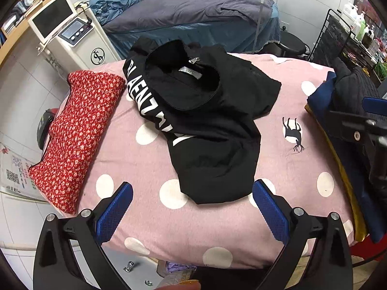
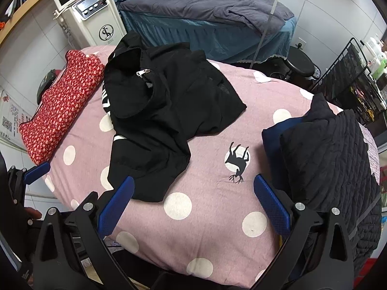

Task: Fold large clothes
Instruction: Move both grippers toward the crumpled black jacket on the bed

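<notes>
left wrist view looked down over a pink polka-dot bedspread [image 1: 150, 217] where a black garment [image 1: 208, 125] with white lettering lay crumpled near the middle, collar up and far from the camera, one loose end trailing toward the near edge. the left gripper [image 1: 192, 207] hovered just short of that near end, its blue pads spread wide with nothing between them. a folded red floral cloth [image 1: 75, 135] lay along the bed's left side, apart from the garment. the right wrist view showed the right gripper [image 2: 193, 200] also spread and empty, above bare bedspread between the garment and a stack of dark folded items [image 2: 329, 154] on the right. judging from this, folding had not yet begun; the step in hand seemed to be the approach. the next move likely called for pinching the near hem or corners and pulling the garment flat before any fold.
</notes>
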### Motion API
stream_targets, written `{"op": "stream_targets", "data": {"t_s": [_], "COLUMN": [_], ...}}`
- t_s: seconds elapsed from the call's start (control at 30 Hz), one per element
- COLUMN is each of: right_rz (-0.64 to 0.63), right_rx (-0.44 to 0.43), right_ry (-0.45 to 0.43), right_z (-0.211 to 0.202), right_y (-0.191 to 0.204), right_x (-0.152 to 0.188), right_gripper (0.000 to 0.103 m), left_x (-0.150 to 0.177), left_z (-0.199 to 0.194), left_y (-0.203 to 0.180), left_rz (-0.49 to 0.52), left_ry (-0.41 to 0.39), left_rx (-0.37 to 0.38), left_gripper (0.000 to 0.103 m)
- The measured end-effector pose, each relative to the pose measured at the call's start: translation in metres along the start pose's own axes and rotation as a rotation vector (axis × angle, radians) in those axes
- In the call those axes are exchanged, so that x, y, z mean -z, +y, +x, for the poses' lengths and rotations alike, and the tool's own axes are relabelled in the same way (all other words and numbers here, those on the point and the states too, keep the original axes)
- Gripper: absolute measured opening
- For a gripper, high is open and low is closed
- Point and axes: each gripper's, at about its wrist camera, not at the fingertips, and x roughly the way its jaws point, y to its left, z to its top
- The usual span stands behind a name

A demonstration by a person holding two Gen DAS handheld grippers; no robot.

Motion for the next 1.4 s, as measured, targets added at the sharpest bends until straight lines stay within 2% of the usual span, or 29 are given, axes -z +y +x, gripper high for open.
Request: {"op": "stream_targets", "data": {"t_s": [0.47, 1.4], "right_rz": [-0.065, -0.096], "right_rx": [-0.012, -0.014], "right_ry": [0.009, 0.026], "right_z": [0.003, 0.01], "right_y": [0.017, 0.025], "right_x": [0.001, 0.0], "right_gripper": [0.098, 0.098], "left_x": [0.004, 0.007], "left_z": [0.003, 0.012], "left_y": [0.007, 0.009], "left_rz": [-0.022, -0.034], "left_ry": [0.015, 0.042], "left_rx": [-0.015, -0.022], "left_gripper": [0.097, 0.097]}}
